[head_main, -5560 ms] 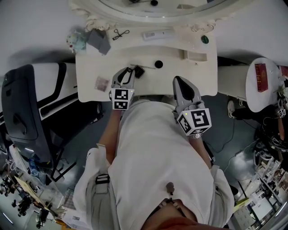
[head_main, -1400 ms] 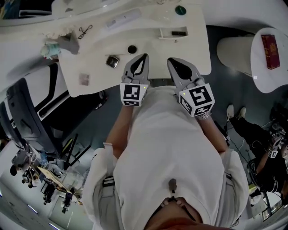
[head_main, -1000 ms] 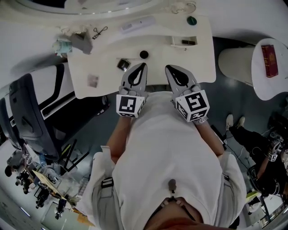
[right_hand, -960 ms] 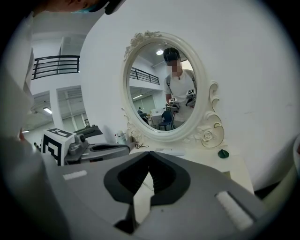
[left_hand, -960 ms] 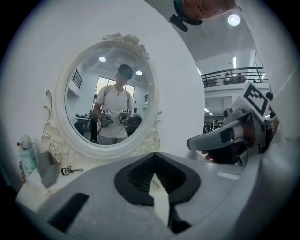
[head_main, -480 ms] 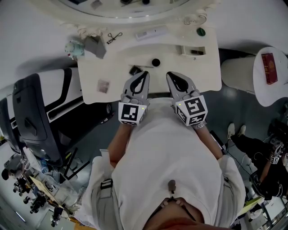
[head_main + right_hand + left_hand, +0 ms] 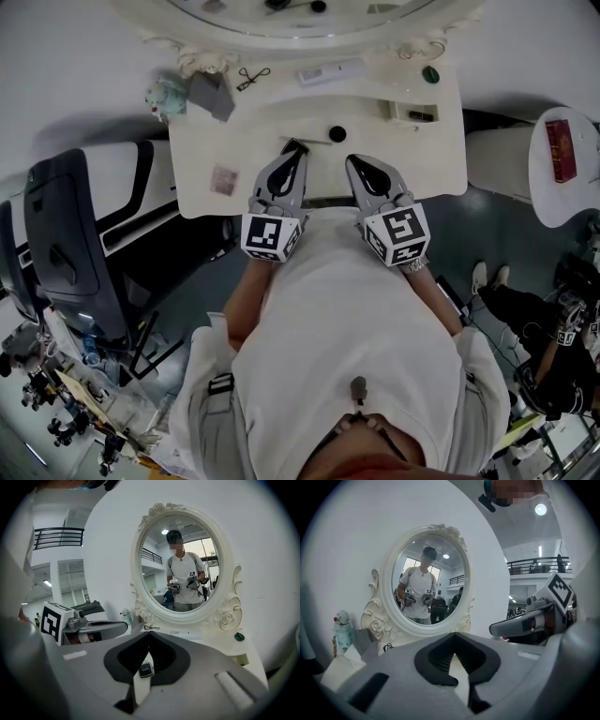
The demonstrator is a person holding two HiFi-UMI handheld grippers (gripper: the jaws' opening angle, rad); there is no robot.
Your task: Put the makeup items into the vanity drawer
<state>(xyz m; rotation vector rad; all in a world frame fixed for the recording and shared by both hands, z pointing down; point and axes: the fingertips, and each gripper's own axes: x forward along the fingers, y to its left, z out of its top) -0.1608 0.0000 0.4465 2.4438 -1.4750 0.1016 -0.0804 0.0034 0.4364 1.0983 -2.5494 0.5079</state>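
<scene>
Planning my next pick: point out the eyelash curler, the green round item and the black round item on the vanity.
eyelash curler (image 7: pixel 251 78), head view, middle of the curler.
green round item (image 7: pixel 430 75), head view, centre of its top.
black round item (image 7: pixel 337 134), head view, centre of its top.

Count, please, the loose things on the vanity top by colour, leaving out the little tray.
Black: 3 (round lid, compact, lash curler)
Green or teal: 2 (cap, bottle)
Grey: 1 (pouch)
White: 1 (stick)
Pinkish: 1 (square pad)
Total: 8
</scene>
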